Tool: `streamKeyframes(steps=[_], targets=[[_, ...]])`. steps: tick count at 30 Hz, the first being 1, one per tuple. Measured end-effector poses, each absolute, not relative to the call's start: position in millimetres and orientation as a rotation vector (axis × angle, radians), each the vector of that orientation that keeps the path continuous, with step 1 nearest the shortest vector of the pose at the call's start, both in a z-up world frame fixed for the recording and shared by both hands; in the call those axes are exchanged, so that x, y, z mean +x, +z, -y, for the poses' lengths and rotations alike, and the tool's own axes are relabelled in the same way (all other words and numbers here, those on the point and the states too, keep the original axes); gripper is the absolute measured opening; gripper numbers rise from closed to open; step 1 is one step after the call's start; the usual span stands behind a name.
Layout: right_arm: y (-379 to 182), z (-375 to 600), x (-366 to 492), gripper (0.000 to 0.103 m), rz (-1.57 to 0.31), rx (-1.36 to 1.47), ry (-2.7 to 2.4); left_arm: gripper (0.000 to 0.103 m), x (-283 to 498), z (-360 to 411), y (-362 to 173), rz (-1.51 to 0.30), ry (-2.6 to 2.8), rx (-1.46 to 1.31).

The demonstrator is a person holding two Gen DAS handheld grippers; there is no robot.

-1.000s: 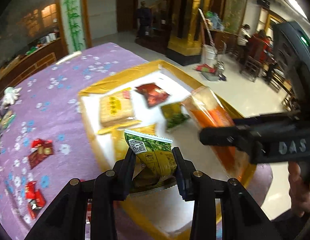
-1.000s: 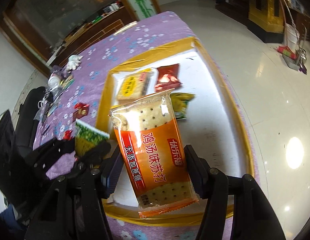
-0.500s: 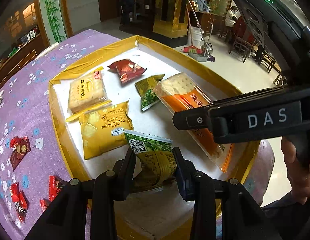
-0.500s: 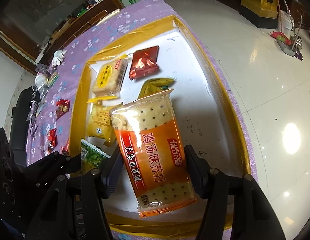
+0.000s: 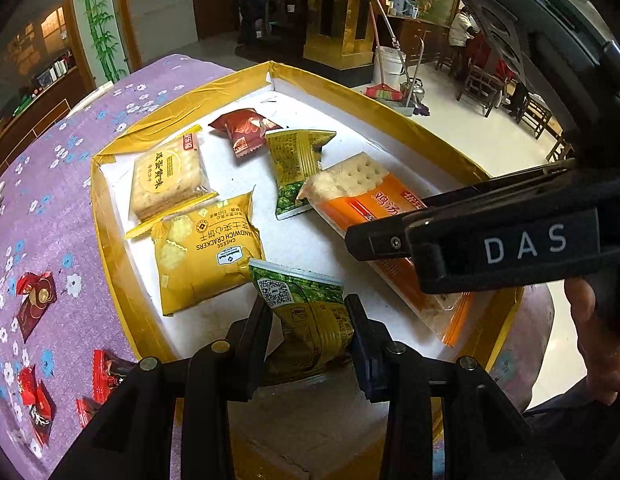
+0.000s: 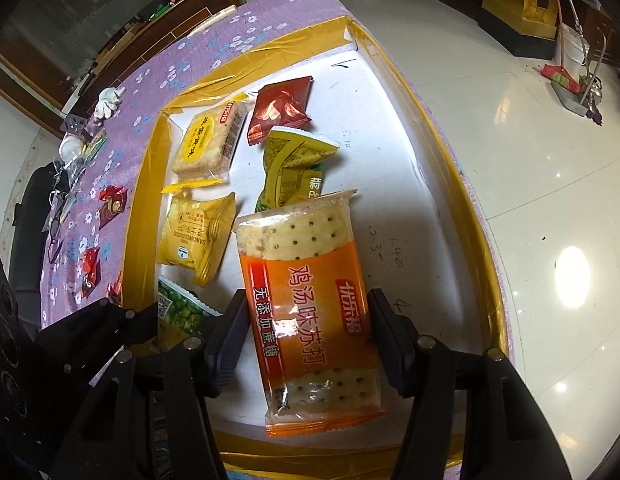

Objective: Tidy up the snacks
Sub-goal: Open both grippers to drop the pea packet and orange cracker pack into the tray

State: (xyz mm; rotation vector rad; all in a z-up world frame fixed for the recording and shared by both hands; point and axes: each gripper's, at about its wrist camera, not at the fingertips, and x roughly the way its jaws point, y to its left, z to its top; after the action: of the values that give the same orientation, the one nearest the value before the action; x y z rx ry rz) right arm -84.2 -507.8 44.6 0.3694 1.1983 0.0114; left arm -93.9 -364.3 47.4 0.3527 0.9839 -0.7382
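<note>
In tray: four snack packets lie inside the white, yellow-rimmed cardboard tray (image 5: pixel 110 216).
Left gripper (image 5: pixel 310 322): I clamp a green-yellow foil pea packet (image 5: pixel 306 312) above the tray's near edge.
Right gripper (image 6: pixel 308 320): I clamp an orange clear-ended soda cracker pack (image 6: pixel 310 304) over the tray.
Left: both to set down; small red candies (image 5: pixel 34 300) lie outside the tray on the purple cloth.

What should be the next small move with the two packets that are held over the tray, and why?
Probably lower both a little and open the jaws: the left gripper holds the green pea packet, the right gripper the orange cracker packet, both over bare tray floor.
</note>
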Motion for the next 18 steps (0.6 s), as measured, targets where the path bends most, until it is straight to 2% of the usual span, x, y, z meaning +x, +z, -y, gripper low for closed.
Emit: streamKeyframes(steps=[7, 12, 16, 18], targets=[[50, 506, -86, 0.058, -1.187, 0.353, 0.013, 0.039, -97, 365, 48, -0.983, -0.741, 0.359], [56, 508, -90, 0.059, -1.164, 0.359, -0.003, 0.054, -101, 362, 54, -0.958, -0.744, 0.352], [63, 509, -95, 0.06, -1.127, 0.364, -0.023, 0.055, -103, 359, 59, -0.935, -0.747, 0.347], [70, 506, -97, 0.066, -1.099, 0.346, -0.032, 0.056, -104, 357, 62, -0.923, -0.744, 0.339]])
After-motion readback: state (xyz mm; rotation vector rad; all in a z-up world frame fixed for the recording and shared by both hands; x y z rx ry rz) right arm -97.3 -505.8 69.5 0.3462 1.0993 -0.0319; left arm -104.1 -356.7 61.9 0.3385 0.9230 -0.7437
